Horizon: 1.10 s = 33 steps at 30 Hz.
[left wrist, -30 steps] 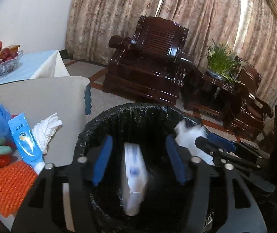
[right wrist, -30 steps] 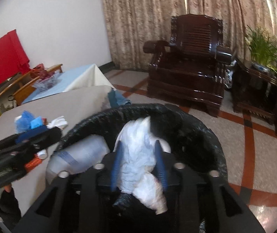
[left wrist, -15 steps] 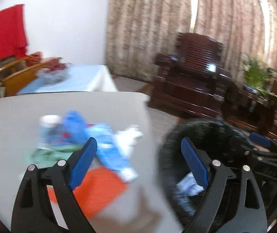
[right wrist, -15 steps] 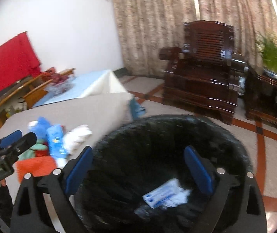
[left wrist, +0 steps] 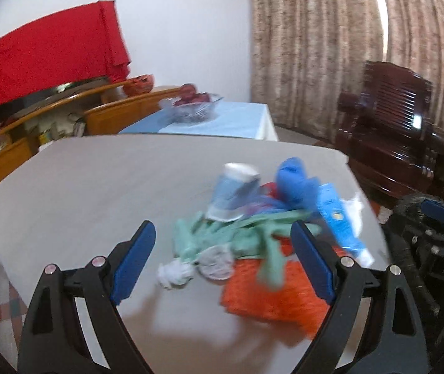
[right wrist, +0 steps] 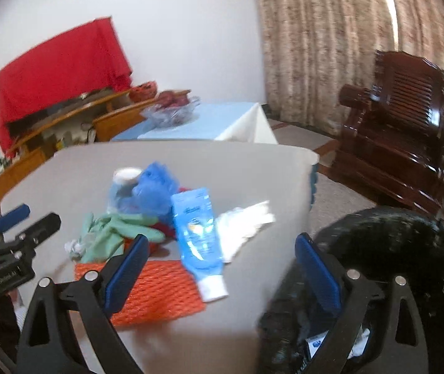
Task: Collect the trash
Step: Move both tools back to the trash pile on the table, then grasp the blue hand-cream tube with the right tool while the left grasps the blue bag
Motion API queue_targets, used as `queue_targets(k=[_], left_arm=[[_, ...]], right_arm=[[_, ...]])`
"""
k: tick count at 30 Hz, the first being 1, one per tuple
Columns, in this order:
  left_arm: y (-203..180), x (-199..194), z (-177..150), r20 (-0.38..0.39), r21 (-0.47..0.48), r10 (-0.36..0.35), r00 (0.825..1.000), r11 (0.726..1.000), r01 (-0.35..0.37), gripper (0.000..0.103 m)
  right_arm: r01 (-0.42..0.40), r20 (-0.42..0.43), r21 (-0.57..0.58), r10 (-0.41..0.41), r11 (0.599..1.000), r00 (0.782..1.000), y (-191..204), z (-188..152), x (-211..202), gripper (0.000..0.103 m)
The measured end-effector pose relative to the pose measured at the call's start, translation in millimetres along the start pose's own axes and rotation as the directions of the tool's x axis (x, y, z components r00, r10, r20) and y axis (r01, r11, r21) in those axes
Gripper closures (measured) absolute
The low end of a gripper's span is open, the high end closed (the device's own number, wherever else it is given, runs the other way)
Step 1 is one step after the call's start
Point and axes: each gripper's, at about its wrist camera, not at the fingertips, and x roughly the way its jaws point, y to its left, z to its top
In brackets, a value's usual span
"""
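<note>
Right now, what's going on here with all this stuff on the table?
A person is clearing trash with a handheld gripper in each hand. Both the left gripper and the right gripper are open and empty. The left one points at the pile on the grey table: green gloves, a blue tube, white tissue, an orange mesh pad. The black-lined bin beside the table already holds some wrappers.

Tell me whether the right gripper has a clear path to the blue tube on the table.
Probably yes. The right gripper is open and empty, and the blue tube lies on top of the orange mesh with nothing covering it.
</note>
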Motion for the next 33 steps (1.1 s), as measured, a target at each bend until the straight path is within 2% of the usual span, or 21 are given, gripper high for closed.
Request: queue_targets(k=[8, 17, 19, 22, 27, 33], left_arm=[[19, 21, -13, -0.029, -0.021, 0.030, 0.999, 0.999, -0.031, 0.017], [23, 33, -20, -0.054, -0.031, 0.005, 0.999, 0.999, -0.007, 0.017], [22, 36, -22, -0.061, -0.034, -0.002, 0.998, 0.999, 0.000, 0.017], [20, 37, -23, -0.067, -0.026, -0.002, 0.998, 1.000, 0.000, 0.017], [18, 37, -24, -0.063, -0.024, -0.002, 0.998, 1.000, 0.000, 0.017], [10, 30, -19, -0.046, -0.018, -0.011, 0.999, 1.000, 0.010, 0.017]], right_arm=[[-0.013, -0.101, -0.033, 0.010, 0.999, 0.995, 13, -10, 46, 0.033], [0.009, -0.214, -0.038, -0.016, 0.999, 0.977, 10, -28, 72, 0.034], [0.007, -0.231, -0.027, -0.014, 1.000, 0.973, 10, -31, 76, 0.038], [-0.018, -0.240, -0.017, 0.014, 1.000, 0.971, 9, -32, 77, 0.061], [-0.035, -0.241, -0.005, 0.032, 0.999, 0.970, 11, -31, 72, 0.062], [-0.052, -0.182, 0.011, 0.053, 0.999, 0.982, 10, -18, 47, 0.063]])
